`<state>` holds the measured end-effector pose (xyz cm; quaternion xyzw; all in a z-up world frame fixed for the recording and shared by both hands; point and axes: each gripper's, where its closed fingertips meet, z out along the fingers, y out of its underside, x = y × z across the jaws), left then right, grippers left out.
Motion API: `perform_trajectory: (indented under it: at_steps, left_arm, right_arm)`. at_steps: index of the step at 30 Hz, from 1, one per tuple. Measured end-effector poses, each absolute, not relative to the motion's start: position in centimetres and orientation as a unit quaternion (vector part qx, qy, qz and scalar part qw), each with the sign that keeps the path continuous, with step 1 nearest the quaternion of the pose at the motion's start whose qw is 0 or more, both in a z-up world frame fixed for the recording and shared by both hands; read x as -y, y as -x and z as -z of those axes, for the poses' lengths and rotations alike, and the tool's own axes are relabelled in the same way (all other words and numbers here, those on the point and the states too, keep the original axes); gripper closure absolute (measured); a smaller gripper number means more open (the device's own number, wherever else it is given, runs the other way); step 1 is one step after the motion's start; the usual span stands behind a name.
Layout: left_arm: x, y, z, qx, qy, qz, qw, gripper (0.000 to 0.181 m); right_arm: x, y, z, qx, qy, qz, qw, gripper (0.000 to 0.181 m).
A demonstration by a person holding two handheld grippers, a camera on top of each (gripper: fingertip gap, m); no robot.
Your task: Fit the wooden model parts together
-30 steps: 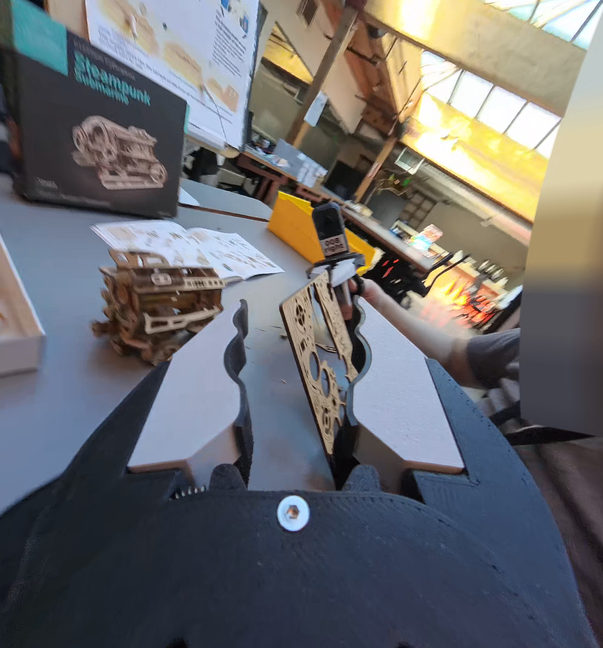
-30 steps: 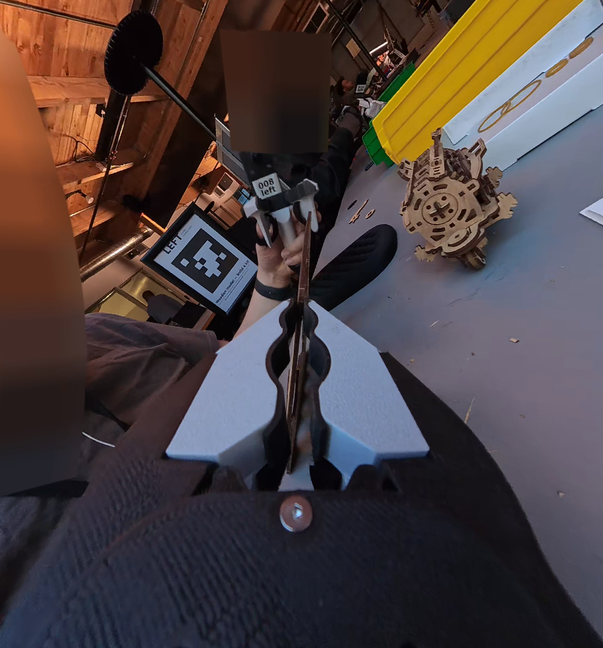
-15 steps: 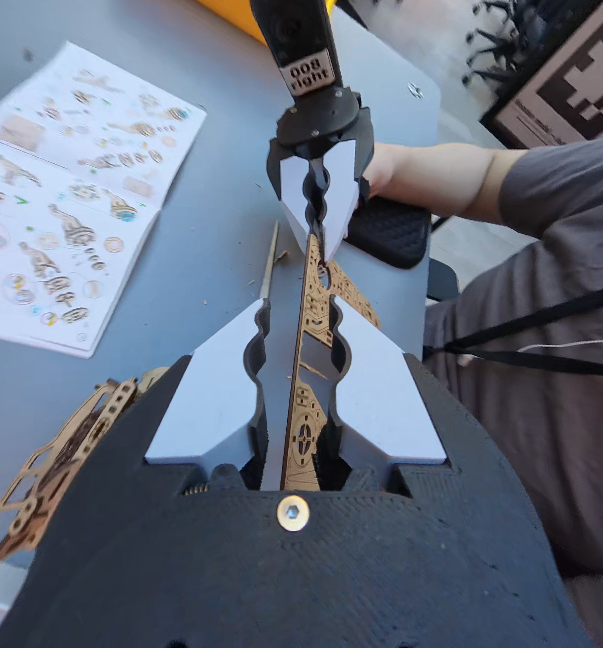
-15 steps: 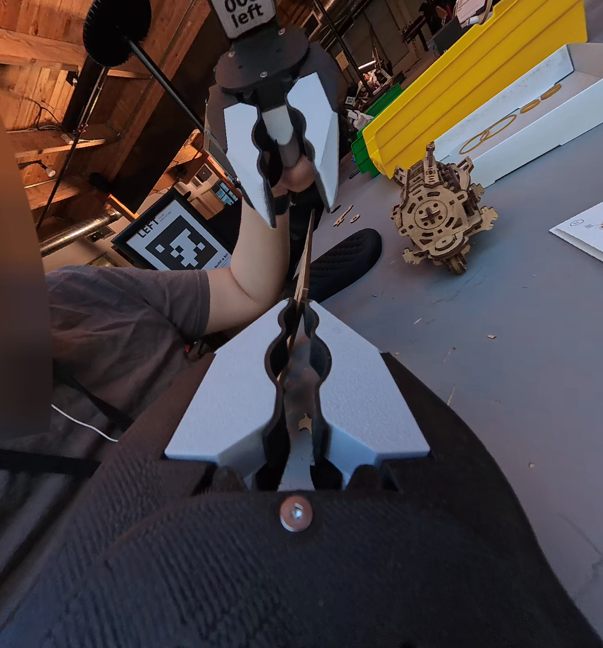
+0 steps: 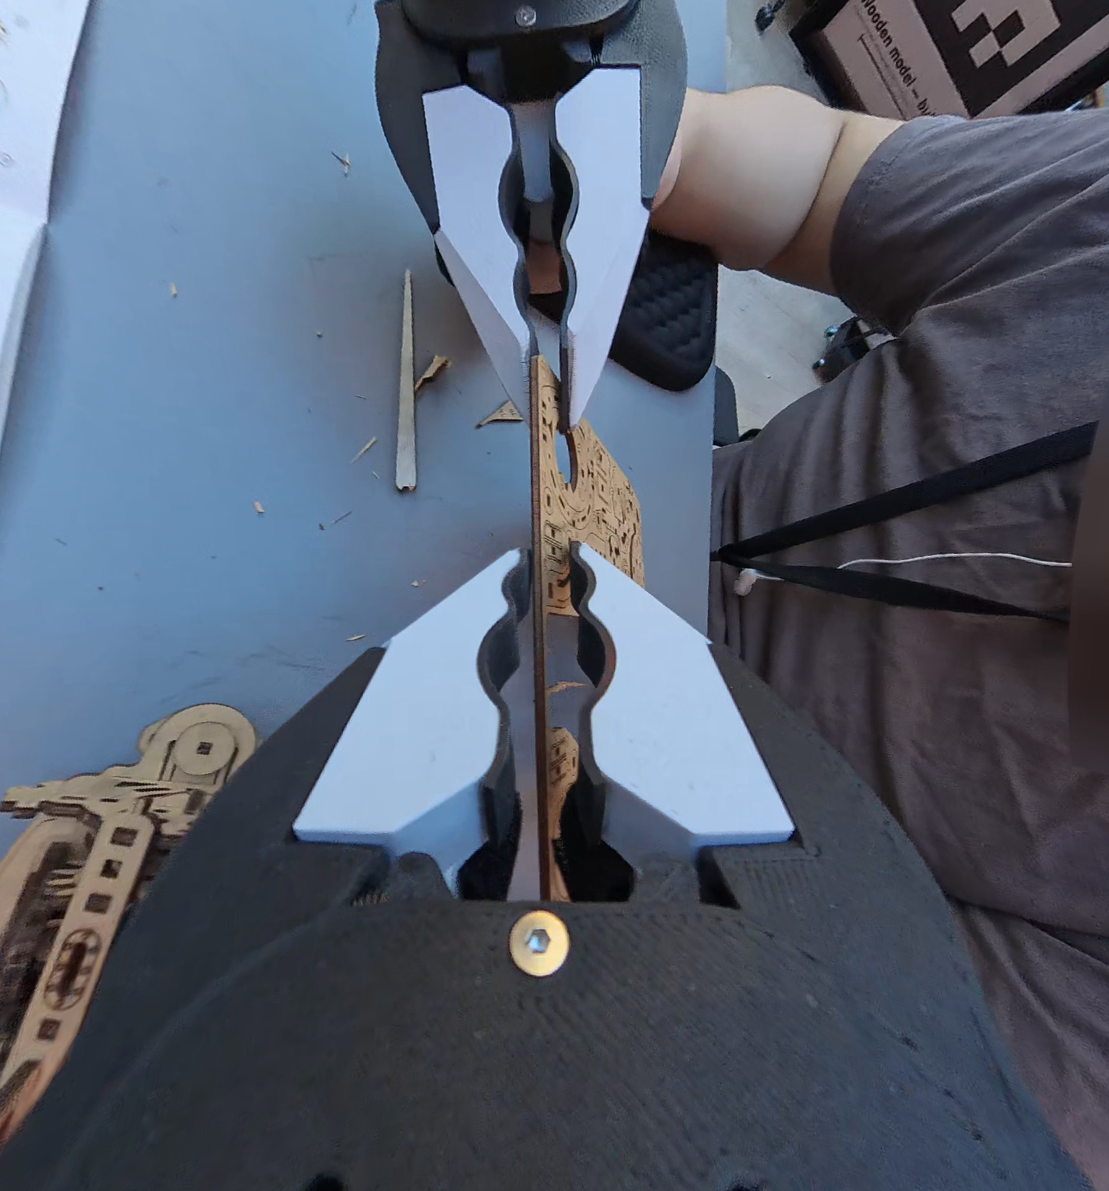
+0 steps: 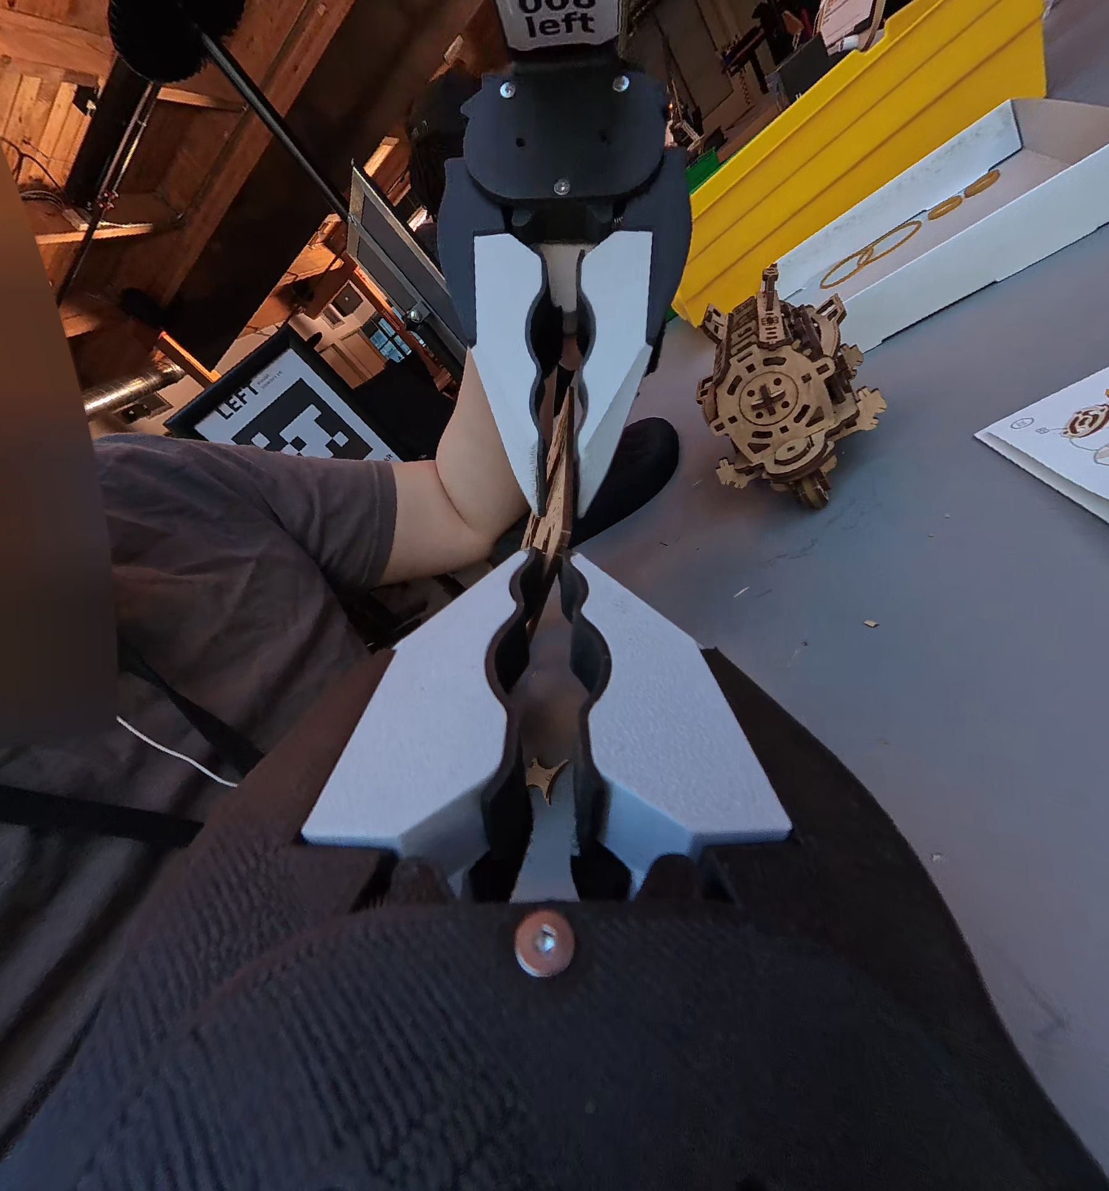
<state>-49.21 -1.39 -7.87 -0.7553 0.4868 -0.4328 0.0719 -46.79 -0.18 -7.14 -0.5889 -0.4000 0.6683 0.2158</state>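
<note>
Writing is carried by a white tag on the left gripper (image 6: pixel 555 509) and two black-and-white marker boards (image 6: pixel 288 425); not transcribed. One thin laser-cut plywood sheet (image 5: pixel 555 490), tan with dark-etched part outlines and holes, is held edge-on above the grey worktop (image 5: pixel 217 322), clamped by both grippers, the right gripper (image 5: pixel 542 393) at its far end. One assembled wooden model (image 6: pixel 777 399) sits beyond the sheet.

The wooden sheet (image 5: pixel 542 490) is standing mid-frame between both grippers; the assembled model (image 6: pixel 781 403) is sitting upper right on the table (image 6: pixel 926 644).
</note>
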Motion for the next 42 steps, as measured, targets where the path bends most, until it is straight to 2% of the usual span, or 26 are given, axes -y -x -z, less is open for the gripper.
perform_trajectory:
  at_steps: [9, 12, 13, 16, 20, 21, 24, 27, 31, 34, 36, 37, 40, 42]
  left_arm:
    - [1.4, 48.7, 8.5, -0.470, 0.744, 0.473, 0.040, 0.174]
    - [1.5, 49.1, 8.5, -0.470, 0.746, 0.470, 0.032, 0.175]
    - [1.6, 49.2, 8.4, -0.472, 0.746, 0.470, 0.031, 0.175]
    - [1.9, 49.8, 8.5, -0.481, 0.745, 0.462, 0.021, 0.175]
    - [2.3, 50.9, 9.1, -0.485, 0.751, 0.448, 0.000, 0.174]
    - [2.4, 51.1, 9.2, -0.485, 0.753, 0.445, -0.004, 0.174]
    - [2.6, 51.5, 9.3, -0.485, 0.755, 0.441, -0.015, 0.173]
    - [2.5, 51.6, 9.3, -0.485, 0.753, 0.444, -0.015, 0.174]
    - [2.5, 51.7, 9.4, -0.482, 0.754, 0.446, -0.017, 0.174]
    - [2.5, 51.7, 9.6, -0.481, 0.754, 0.447, -0.021, 0.174]
    - [2.5, 51.7, 9.7, -0.480, 0.754, 0.448, -0.025, 0.174]
    - [2.5, 51.8, 9.8, -0.479, 0.754, 0.449, -0.027, 0.174]
    - [2.4, 51.8, 9.9, -0.474, 0.754, 0.453, -0.029, 0.174]
    - [2.3, 51.6, 10.0, -0.470, 0.754, 0.458, -0.031, 0.174]
  right_arm:
    - [-0.2, 47.0, 7.8, 0.414, 0.605, -0.640, 0.230, 0.175]
    - [-1.0, 46.2, 8.2, 0.452, 0.627, -0.575, 0.267, 0.147]
    - [-1.4, 45.6, 8.6, 0.488, 0.631, -0.526, 0.295, 0.144]
    - [-1.3, 43.9, 10.9, 0.627, 0.603, -0.362, 0.334, 0.147]
    - [-1.0, 42.9, 14.7, 0.721, 0.593, -0.222, 0.282, 0.149]
    - [-1.5, 43.2, 15.1, 0.715, 0.600, -0.216, 0.287, 0.156]
    - [-1.0, 44.4, 15.3, 0.702, 0.609, -0.261, 0.262, 0.157]
    - [-1.4, 44.8, 16.2, 0.725, 0.610, -0.223, 0.230, 0.156]
    - [-1.1, 45.1, 16.7, 0.745, 0.613, -0.216, 0.149, 0.164]
    - [-0.9, 45.3, 16.8, 0.754, 0.618, -0.207, 0.081, 0.162]
    - [-1.1, 45.3, 16.9, 0.769, 0.610, -0.184, 0.056, 0.174]
    - [-1.2, 45.2, 16.9, 0.775, 0.605, -0.173, 0.050, 0.174]
    - [-1.5, 45.6, 15.8, 0.783, 0.583, -0.193, 0.100, 0.174]
    - [-2.2, 46.5, 12.5, 0.741, 0.587, -0.270, 0.180, 0.174]
